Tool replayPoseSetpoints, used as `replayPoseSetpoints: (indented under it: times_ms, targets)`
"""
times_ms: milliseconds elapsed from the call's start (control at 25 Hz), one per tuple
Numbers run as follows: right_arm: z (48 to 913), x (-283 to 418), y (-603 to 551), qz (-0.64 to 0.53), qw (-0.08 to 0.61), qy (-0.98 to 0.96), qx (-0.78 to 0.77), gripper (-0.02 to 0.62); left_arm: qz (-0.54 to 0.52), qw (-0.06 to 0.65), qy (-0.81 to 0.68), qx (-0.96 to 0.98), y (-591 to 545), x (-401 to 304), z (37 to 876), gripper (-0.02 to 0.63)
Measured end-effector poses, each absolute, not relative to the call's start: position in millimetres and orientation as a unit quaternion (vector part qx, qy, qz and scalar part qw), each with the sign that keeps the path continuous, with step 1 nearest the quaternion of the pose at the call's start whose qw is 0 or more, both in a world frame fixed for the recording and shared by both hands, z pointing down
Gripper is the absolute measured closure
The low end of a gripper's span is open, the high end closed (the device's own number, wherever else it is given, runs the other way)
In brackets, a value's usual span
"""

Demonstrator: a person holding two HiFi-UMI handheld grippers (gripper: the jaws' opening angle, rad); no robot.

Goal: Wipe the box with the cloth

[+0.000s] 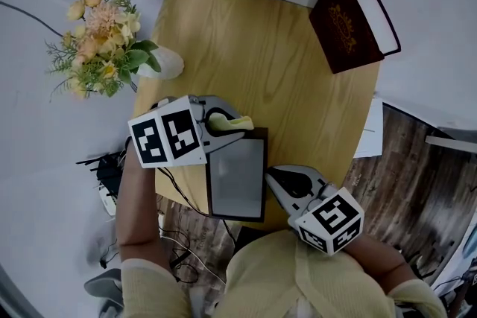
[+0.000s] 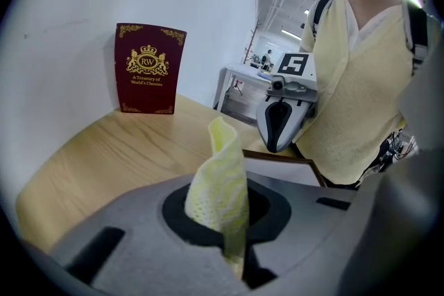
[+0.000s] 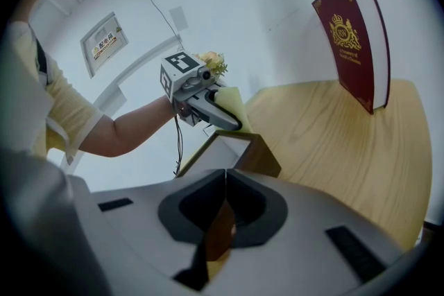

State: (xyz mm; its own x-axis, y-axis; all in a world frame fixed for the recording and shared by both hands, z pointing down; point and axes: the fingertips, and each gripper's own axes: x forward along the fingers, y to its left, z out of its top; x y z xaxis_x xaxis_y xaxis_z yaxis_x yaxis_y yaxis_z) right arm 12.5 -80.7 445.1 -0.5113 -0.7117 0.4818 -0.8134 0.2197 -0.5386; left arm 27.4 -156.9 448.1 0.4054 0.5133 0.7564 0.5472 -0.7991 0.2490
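A shallow dark-brown box (image 1: 237,179) with a pale grey top lies at the near edge of the round wooden table (image 1: 253,48). My left gripper (image 1: 220,123) hovers at the box's far-left corner, shut on a folded yellow cloth (image 1: 234,123). In the left gripper view the cloth (image 2: 220,197) stands up between the jaws, with the box (image 2: 277,166) just beyond it. My right gripper (image 1: 277,179) is at the box's right side. In the right gripper view its jaws (image 3: 223,229) are closed on the box's brown edge (image 3: 236,152).
A burgundy book (image 1: 352,18) stands at the table's far right edge. Yellow flowers in a white vase (image 1: 104,41) sit at the left edge. Cables (image 1: 112,175) lie on the floor at the left, and a sheet of paper (image 1: 370,134) lies past the table's right edge.
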Motion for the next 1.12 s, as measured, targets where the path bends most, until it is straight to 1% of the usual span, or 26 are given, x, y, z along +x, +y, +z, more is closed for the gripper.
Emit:
replayPoseSetpoints:
  times_ms: [720, 920, 1120]
  targets:
    - [437.4, -11.3, -71.5, 0.370, 0.083, -0.799, 0.466, 0.565, -0.440, 0.028, -0.206, -0.874, -181.9, -15.0, 433.1, 0.581]
    - [435.3, -15.3, -68.5, 0.364, 0.088, -0.805, 0.461, 0.565, -0.421, 0.048, -0.140, -0.895, -192.8, -24.7, 426.5, 0.581]
    - [432.4, -19.2, -64.8, 0.356, 0.093, -0.812, 0.454, 0.565, -0.400, 0.053, -0.065, -0.912, -197.3, -34.7, 418.9, 0.581]
